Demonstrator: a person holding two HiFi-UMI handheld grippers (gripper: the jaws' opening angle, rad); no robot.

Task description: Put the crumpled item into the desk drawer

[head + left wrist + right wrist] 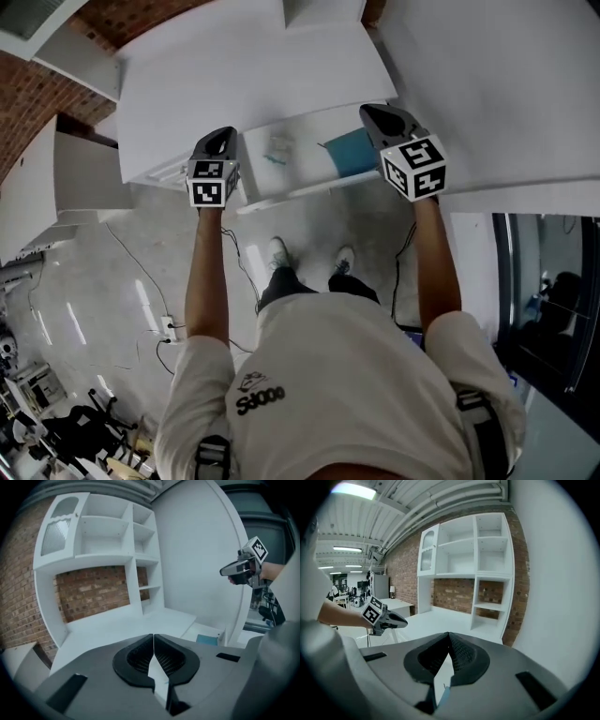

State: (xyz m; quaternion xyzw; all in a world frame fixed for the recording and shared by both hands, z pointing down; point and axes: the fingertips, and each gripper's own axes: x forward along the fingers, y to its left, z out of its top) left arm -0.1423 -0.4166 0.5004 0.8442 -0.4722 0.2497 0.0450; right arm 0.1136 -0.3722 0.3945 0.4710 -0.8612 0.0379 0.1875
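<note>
The pale crumpled item (278,150) seems to lie inside the open white desk drawer (309,187), so the job looks done, and the left hand-held gripper (217,142) and right hand-held gripper (382,118) above the drawer are pressed together, empty.

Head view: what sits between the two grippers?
In the head view, the open drawer lies between left gripper and right gripper, holding a pale crumpled item and a blue object.

In the head view the desk (244,84) fills the upper frame, and its open drawer (300,192) juts down at centre. Inside the drawer, the crumpled item (278,150) lies left of another item (349,152). The left gripper (223,137) hangs at the drawer's left end and the right gripper (375,114) at its right end. Below, the person's shoes (277,251) stand on the floor (112,281).
</note>
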